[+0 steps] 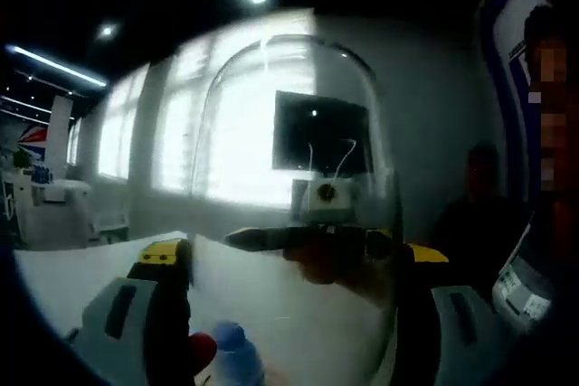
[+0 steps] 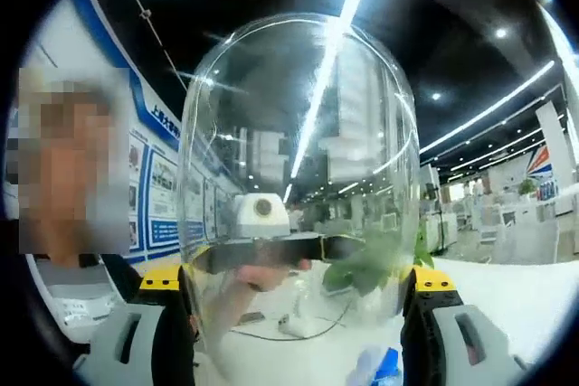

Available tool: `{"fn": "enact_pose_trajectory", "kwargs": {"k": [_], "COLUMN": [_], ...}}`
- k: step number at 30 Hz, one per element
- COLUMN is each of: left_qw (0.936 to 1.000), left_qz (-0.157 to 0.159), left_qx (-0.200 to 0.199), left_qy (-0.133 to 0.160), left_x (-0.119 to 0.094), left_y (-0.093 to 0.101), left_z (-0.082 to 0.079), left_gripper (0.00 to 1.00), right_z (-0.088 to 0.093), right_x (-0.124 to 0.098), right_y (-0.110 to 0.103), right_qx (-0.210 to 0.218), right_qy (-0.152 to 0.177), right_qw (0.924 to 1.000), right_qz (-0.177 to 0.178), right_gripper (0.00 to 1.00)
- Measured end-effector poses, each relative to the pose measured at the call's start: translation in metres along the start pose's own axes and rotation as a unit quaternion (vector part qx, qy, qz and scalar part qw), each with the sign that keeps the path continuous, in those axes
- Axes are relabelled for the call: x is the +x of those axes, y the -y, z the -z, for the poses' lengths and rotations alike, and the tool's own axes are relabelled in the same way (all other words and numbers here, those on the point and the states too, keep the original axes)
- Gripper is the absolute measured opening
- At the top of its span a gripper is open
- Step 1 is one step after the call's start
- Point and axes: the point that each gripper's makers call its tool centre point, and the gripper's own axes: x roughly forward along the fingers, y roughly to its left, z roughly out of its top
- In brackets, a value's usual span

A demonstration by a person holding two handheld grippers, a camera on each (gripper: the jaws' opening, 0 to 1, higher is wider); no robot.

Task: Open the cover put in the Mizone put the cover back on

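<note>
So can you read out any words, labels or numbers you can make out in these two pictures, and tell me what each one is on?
No text can be read.
Wall posters in the right gripper view: print too small and blurred.
Paper sheet at the right edge of the left gripper view: markings too blurred.
Bottle with a blue cap: no label shows.
Clear dome cover: no writing.

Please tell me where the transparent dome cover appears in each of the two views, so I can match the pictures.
Left gripper view: the dome cover stands upper centre, between this tool's jaws, against bright windows.
Right gripper view: the dome cover rises centre, between this tool's jaws, ceiling lights shining through it.
Shared landmark: the white table below the cover.
</note>
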Motion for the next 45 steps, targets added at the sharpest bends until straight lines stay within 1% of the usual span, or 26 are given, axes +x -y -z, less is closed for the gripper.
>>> {"fn": "enact_pose_trajectory", "kwargs": {"k": [3,6,12,15,18,23,27,31,39,42,45], "left_qw": [1.0,0.9999,0.9998,0.9997,0.9992,0.999,0.9991,0.9988,0.9988,0.9986,0.9985], "left_qz": [0.003,0.0,-0.001,-0.001,-0.004,-0.007,-0.011,-0.011,-0.013,-0.014,-0.013], "left_qx": [0.009,0.017,0.019,0.024,0.034,0.033,0.026,0.029,0.015,0.014,0.014], "left_qy": [0.001,-0.003,-0.007,-0.008,-0.02,-0.031,-0.033,-0.038,-0.044,-0.049,-0.051], "left_x": [0.002,0.006,0.01,0.011,0.013,0.011,0.008,0.006,0.001,0.0,-0.001], "left_y": [-0.005,-0.009,-0.019,-0.023,-0.027,-0.035,-0.04,-0.043,-0.055,-0.058,-0.061], "left_z": [-0.001,-0.001,0.007,0.015,0.026,0.04,0.05,0.063,0.09,0.099,0.106], "left_gripper": [0.82,0.82,0.82,0.82,0.82,0.82,0.82,0.82,0.82,0.82,0.82], "right_z": [-0.002,-0.005,-0.002,0.006,0.013,0.025,0.036,0.051,0.079,0.089,0.096], "right_x": [0.001,0.001,-0.001,-0.004,-0.005,-0.005,-0.004,-0.004,-0.007,-0.007,-0.008], "right_y": [0.005,0.012,0.024,0.029,0.034,0.04,0.044,0.047,0.055,0.059,0.061], "right_qx": [-0.015,-0.025,-0.034,-0.043,-0.053,-0.059,-0.056,-0.06,-0.043,-0.04,-0.039], "right_qy": [-0.006,-0.007,-0.007,-0.015,-0.024,-0.034,-0.036,-0.046,-0.046,-0.051,-0.055], "right_qw": [0.9999,0.9997,0.9994,0.999,0.9983,0.9977,0.9977,0.9971,0.998,0.9979,0.9977], "right_qz": [0.001,-0.003,-0.001,-0.001,-0.004,-0.002,-0.002,-0.002,0.0,-0.001,-0.001], "right_gripper": [0.9,0.9,0.9,0.9,0.9,0.89,0.89,0.89,0.89,0.89,0.89]}}
